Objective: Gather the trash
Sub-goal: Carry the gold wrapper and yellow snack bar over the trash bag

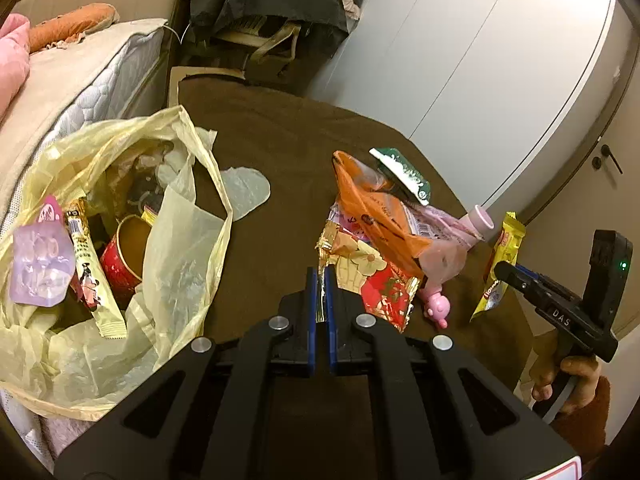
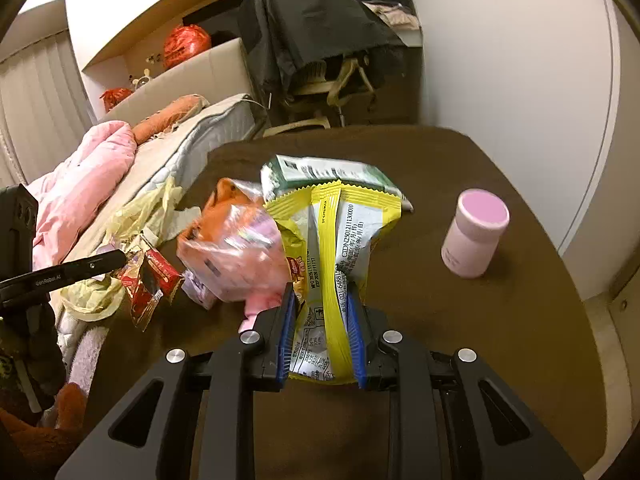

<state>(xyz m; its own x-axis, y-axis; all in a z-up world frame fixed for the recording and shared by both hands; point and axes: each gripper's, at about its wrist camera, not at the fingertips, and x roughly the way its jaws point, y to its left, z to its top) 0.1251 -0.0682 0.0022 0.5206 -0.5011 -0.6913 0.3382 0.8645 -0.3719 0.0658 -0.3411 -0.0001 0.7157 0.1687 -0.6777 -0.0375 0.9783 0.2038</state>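
Several pieces already sit in our yellow trash bag [image 1: 120,240] at the left: a red cup [image 1: 122,254], a stick sachet [image 1: 90,276] and a lilac pouch [image 1: 40,264]. Just right of it, our left gripper [image 1: 320,276] pinches the red-and-gold foil wrapper [image 1: 372,276] by its edge. Beyond lie an orange bag [image 1: 376,204], a green packet [image 1: 402,172] and a small pink toy [image 1: 438,308], not yet collected. Farther right, our right gripper [image 2: 322,300] clamps the yellow snack wrapper [image 2: 332,232]; a pink bottle [image 2: 474,232] stands apart on the brown table [image 2: 500,340]. We judge the job roughly half done.

Yellow wrapper [image 2: 340,248] reads "CIDN2501211300010"; right tongs [image 1: 505,270] marked "DAS"
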